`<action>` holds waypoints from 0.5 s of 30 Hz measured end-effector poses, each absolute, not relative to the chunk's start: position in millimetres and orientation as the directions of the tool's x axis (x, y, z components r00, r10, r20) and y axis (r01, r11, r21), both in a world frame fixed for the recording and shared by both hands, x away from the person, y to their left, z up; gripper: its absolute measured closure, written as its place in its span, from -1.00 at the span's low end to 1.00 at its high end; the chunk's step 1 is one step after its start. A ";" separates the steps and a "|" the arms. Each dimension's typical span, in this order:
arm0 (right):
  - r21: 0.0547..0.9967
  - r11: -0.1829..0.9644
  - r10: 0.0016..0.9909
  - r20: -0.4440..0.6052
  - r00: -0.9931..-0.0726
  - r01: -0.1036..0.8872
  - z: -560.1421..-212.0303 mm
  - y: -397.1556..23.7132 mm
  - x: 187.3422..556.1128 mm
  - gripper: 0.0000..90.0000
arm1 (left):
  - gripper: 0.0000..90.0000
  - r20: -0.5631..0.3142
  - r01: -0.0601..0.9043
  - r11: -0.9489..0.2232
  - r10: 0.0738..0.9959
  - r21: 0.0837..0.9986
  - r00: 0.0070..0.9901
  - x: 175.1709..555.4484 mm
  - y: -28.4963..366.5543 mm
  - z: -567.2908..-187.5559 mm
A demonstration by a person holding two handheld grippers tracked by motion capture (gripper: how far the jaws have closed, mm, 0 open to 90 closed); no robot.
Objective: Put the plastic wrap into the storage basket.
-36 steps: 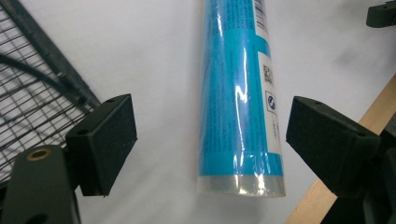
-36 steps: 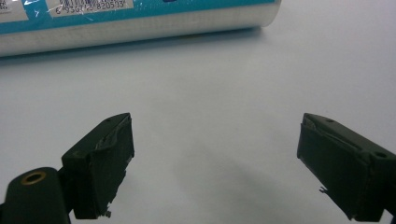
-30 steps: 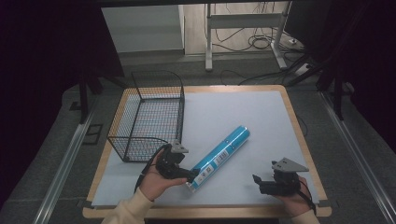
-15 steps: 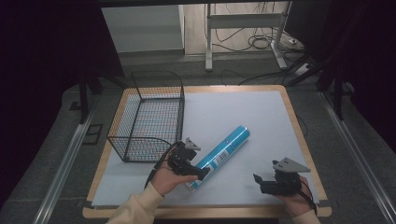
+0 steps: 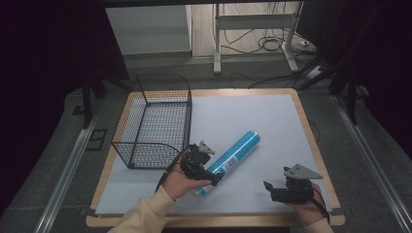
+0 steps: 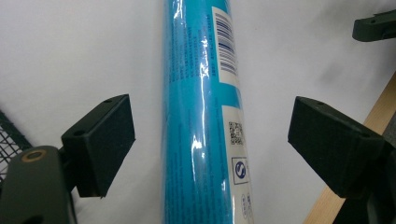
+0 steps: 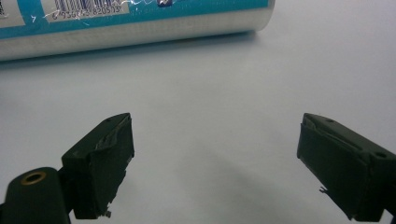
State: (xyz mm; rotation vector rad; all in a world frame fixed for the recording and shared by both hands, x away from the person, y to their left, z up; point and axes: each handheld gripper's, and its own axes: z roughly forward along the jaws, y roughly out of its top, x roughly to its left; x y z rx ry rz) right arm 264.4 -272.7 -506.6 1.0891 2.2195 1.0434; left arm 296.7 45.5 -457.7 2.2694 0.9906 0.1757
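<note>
Blue tube [image 5: 229, 160] lying slantwise on white tabletop [image 5: 252, 116], just right of black wire basket [image 5: 155, 121]; nothing seen inside basket. White label panels with barcode, QR code, fine print too small to read. Left gripper [image 6: 210, 140] at tube's near end, fingers [image 6: 105, 140] wide, just been opening, straddling tube without touching. Right gripper [image 7: 215, 163] apart, fingers wide, nothing between.

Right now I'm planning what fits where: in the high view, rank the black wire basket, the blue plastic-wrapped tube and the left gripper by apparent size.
1. Black wire basket, largest.
2. Blue plastic-wrapped tube.
3. Left gripper, smallest, its jaws open around the tube's near end.
</note>
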 end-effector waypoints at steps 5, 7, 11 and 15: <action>0.791 0.399 0.810 -0.066 -0.582 0.465 -506.5 -272.9 264.3 -0.75 | -0.68 -0.125 0.609 -0.513 0.694 0.605 0.709 299.6 39.9 -456.6; 0.790 0.400 0.810 -0.067 -0.583 0.464 -506.4 -272.8 264.1 -0.75 | -0.69 -0.122 0.608 -0.519 0.692 0.601 0.711 300.9 37.6 -456.3; 0.792 0.400 0.809 -0.068 -0.583 0.462 -506.0 -273.3 264.4 -0.75 | -0.69 -0.117 0.608 -0.528 0.691 0.593 0.713 305.4 32.6 -456.4; 0.790 0.399 0.811 -0.067 -0.582 0.465 -506.3 -274.4 264.7 -0.75 | -0.69 -0.125 0.613 -0.530 0.688 0.586 0.715 309.9 27.5 -458.2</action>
